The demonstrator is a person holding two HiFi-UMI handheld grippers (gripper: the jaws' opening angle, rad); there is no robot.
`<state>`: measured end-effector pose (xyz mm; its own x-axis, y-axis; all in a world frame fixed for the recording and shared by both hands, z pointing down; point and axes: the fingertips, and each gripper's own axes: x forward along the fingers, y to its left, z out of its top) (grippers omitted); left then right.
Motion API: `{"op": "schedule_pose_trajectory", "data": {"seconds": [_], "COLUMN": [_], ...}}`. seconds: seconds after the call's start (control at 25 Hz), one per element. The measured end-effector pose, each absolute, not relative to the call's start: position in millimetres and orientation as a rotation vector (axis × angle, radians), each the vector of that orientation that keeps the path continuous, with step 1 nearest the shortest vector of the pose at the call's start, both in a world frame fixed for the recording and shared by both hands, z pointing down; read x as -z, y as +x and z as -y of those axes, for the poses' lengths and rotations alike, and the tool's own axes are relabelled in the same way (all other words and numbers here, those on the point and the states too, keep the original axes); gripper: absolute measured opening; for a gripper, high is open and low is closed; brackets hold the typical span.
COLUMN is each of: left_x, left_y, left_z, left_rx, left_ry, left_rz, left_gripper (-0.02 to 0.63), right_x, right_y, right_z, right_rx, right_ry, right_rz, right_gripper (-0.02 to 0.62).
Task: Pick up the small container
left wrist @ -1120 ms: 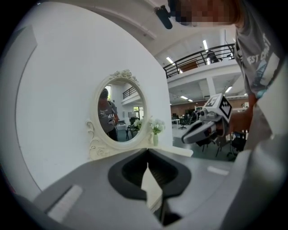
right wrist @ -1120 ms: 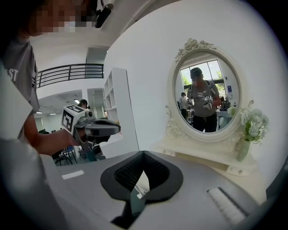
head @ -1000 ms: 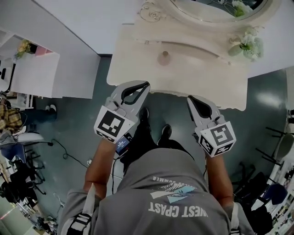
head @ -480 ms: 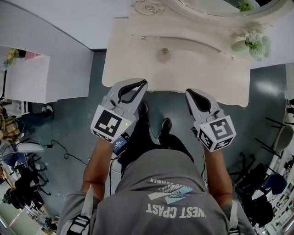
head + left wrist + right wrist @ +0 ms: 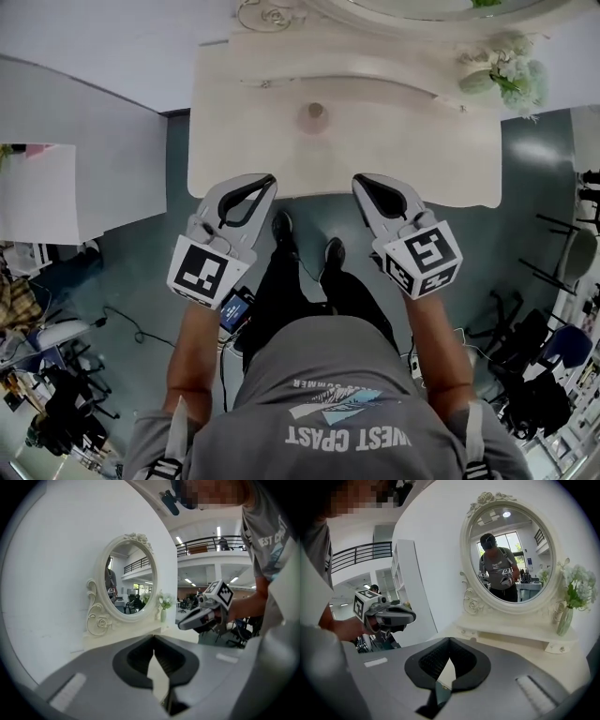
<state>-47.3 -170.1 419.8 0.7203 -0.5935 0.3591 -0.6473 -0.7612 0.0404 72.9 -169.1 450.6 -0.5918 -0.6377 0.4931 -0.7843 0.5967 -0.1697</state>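
The small container (image 5: 313, 116), a round pinkish-beige pot, stands on the cream dressing table (image 5: 244, 159) near the middle. My left gripper (image 5: 270, 178) and right gripper (image 5: 357, 180) hover side by side at the table's front edge, short of the pot. Both are shut with nothing between the jaws. In the left gripper view the left gripper (image 5: 153, 640) points at the tabletop, with the right gripper (image 5: 199, 618) to its right. The right gripper view has the right gripper (image 5: 449, 641) low in the middle and the left gripper (image 5: 389, 616) at the left. The pot is hidden in both gripper views.
An oval mirror (image 5: 511, 559) in an ornate cream frame stands on a raised shelf (image 5: 375, 66) at the table's back. A vase of pale flowers (image 5: 506, 73) sits at the back right. A white cabinet (image 5: 56, 187) stands left of the table. My feet (image 5: 305, 244) are under the front edge.
The table has drawn nearer in the head view. Both grippers, still shut, now reach its front edge and sit closer to the pot.
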Motion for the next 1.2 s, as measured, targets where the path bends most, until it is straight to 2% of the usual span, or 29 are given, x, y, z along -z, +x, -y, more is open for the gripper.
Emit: {"op": "schedule_pose_trajectory", "data": {"seconds": [0.56, 0.88, 1.2], "left_x": [-471, -493, -516], "left_y": [-57, -60, -62], "left_z": [197, 214, 225], "left_rx": [-0.544, -0.555, -0.567], "left_ry": [2.690, 2.662, 2.634], "left_rz": [0.951, 0.939, 0.936], "left_gripper": [0.003, 0.003, 0.003], "right_x": [-508, -543, -578], "right_y": [65, 58, 55], "right_z": [232, 271, 300], "right_rx": [-0.542, -0.536, -0.519], "right_ry": [1.147, 1.147, 1.145], "right_rz": [2.407, 2.391, 2.365], "right_gripper": [0.003, 0.030, 0.088]}}
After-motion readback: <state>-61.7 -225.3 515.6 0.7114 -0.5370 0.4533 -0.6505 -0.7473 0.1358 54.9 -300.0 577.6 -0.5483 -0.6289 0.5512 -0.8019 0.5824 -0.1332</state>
